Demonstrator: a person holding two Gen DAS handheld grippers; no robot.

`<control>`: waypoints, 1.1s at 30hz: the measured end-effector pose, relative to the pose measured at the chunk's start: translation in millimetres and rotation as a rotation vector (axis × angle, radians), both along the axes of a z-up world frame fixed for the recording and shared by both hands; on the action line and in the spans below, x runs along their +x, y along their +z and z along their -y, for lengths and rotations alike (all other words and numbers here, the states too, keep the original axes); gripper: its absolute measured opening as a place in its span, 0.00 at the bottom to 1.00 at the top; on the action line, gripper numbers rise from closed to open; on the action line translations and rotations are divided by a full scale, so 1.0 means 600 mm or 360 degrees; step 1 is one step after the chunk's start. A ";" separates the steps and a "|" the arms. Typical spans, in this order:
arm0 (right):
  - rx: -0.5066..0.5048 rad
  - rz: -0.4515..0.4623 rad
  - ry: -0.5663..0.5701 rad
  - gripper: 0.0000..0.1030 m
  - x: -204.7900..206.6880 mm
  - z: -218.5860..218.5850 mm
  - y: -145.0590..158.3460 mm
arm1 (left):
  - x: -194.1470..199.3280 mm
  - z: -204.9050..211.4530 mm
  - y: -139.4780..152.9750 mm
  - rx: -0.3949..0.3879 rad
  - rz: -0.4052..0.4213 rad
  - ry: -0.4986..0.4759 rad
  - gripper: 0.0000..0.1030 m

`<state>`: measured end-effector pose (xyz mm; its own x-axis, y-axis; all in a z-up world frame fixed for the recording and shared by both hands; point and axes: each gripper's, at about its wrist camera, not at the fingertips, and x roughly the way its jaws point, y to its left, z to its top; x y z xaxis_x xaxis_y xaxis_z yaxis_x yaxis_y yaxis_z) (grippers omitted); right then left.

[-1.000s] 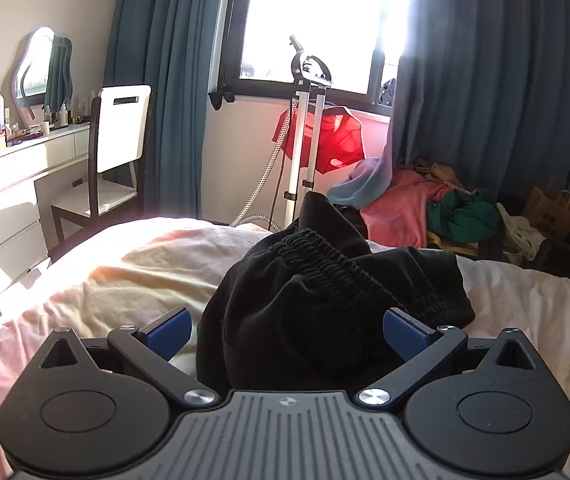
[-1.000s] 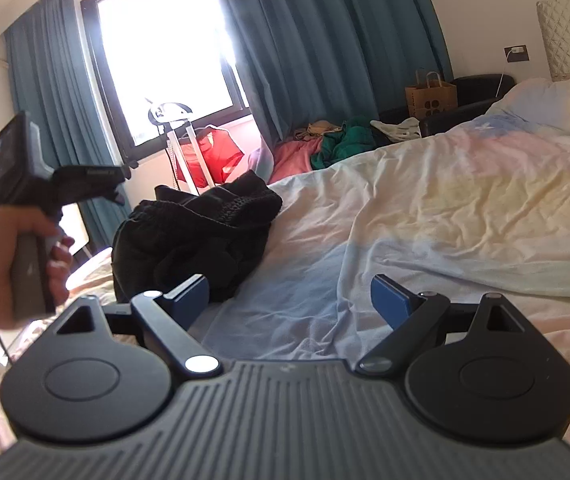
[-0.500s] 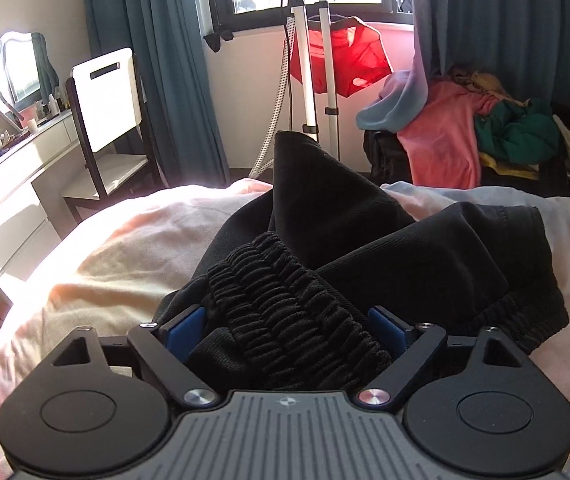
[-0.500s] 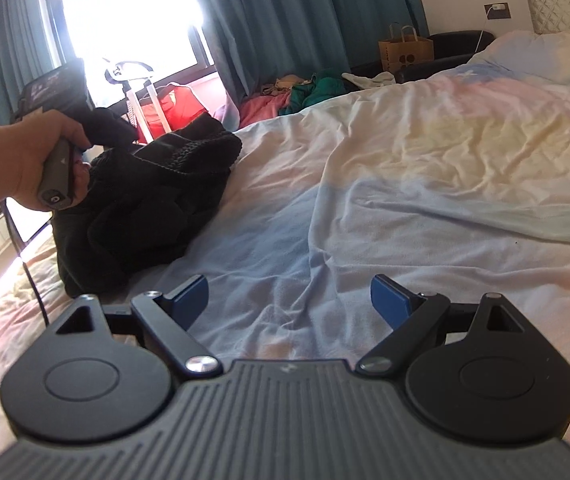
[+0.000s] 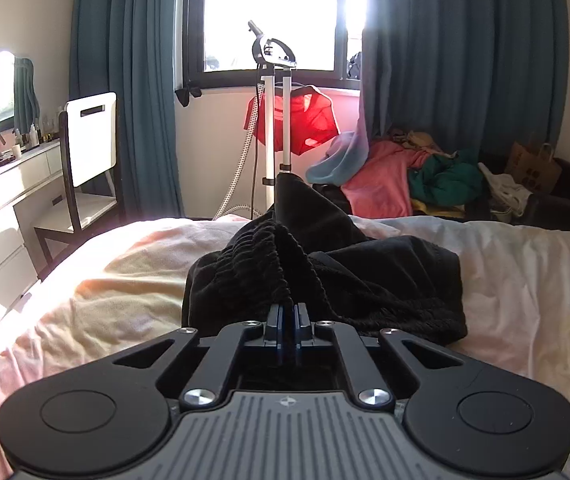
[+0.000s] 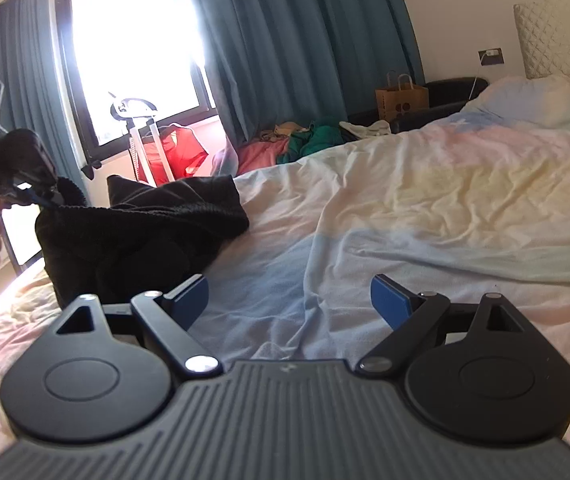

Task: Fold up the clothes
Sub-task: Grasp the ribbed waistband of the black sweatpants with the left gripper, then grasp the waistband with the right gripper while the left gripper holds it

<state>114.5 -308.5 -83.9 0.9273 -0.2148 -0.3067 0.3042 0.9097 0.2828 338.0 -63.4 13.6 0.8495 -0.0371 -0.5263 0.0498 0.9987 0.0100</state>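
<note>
Left gripper (image 5: pixel 287 314) clamped on waistband of black shorts (image 5: pixel 325 276), heaped at bed's (image 5: pixel 525 280) 12 o'clock. Right gripper (image 6: pixel 289 296) wide open, empty. Advise lifting waistband slowly; right takes opposite end.

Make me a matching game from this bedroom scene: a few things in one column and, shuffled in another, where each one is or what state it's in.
1. left tool
2. right tool
3. crumpled black elastic-waist garment
4. brown paper bag

A. open, holding nothing
B. by the far wall, beyond the bed
C. closed on the waistband
D. heaped on the pastel bedsheet

Pairs: 1-C, 2-A, 3-D, 4-B
</note>
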 end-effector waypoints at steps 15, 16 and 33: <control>-0.0004 0.0086 0.0052 0.87 -0.060 -0.027 0.051 | -0.208 -0.213 -0.084 -0.0080 -0.0127 0.0023 0.04; -0.0016 0.0083 0.0053 0.87 -0.060 -0.029 0.050 | -0.197 -0.209 -0.077 -0.0080 -0.0110 0.0009 0.14; 0.0090 -0.0048 0.0093 0.87 0.012 -0.005 -0.001 | 0.098 -0.069 -0.059 0.0129 -0.0206 0.0234 0.42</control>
<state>121.5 -305.7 -84.2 0.9278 -0.1425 -0.3449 0.2605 0.9090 0.3254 396.9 -22.2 -21.6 0.7677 0.1293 -0.6276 -0.0902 0.9915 0.0939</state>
